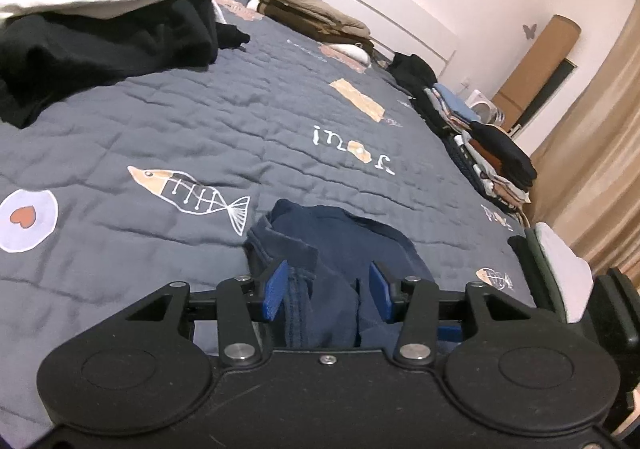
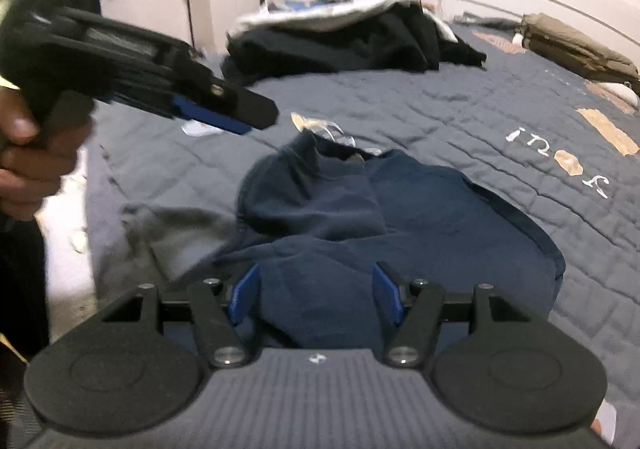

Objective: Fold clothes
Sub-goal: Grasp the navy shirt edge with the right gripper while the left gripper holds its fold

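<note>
A navy blue garment (image 2: 400,217) lies partly folded and rumpled on the grey quilted bed (image 2: 500,121). In the left wrist view the garment (image 1: 332,249) lies under and between the blue pads of my left gripper (image 1: 326,289), which is open; a seamed edge sits by the left pad. My right gripper (image 2: 316,293) is open over the garment's near edge, holding nothing. The left gripper (image 2: 224,121) also shows in the right wrist view, held in a hand above the bed to the left of the garment.
A pile of unfolded black and white clothes (image 1: 100,21) lies at the bed's far left. Stacks of folded clothes (image 1: 488,145) line the right edge. A folded khaki item (image 1: 316,13) sits by the headboard. The quilt (image 1: 200,137) stretches between them.
</note>
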`<state>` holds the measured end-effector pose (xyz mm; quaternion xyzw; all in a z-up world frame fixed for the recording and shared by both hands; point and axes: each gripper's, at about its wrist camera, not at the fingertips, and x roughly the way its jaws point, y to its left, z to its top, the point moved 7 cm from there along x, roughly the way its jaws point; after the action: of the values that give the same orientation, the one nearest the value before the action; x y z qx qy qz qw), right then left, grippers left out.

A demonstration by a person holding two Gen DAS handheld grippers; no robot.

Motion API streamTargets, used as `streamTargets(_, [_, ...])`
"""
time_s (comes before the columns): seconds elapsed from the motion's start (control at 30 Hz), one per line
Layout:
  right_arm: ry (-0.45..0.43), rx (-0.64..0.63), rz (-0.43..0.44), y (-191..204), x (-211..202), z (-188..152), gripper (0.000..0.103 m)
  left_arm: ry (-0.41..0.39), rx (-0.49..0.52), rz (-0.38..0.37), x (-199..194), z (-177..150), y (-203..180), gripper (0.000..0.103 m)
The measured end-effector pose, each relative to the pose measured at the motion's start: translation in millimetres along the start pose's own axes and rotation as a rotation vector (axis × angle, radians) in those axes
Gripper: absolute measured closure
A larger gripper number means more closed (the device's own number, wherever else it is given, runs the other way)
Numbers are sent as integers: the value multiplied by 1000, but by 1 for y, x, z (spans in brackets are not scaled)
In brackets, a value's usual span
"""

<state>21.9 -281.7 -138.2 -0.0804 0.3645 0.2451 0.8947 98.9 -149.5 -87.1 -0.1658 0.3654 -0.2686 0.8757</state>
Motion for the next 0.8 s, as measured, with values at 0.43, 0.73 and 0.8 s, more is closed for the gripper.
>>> streamTargets(0.43, [-227,396,-67,-81,-35,6,97,-21,-32,4,7,7,10,58])
streamTargets(0.73, [-312,797,-191,-183,-38,-32,99,-8,47,26,28,7,7,58])
streamTargets(0.8, [-294,810,-165,-184,-36,-37,96,7,80,43,39,6,7,58])
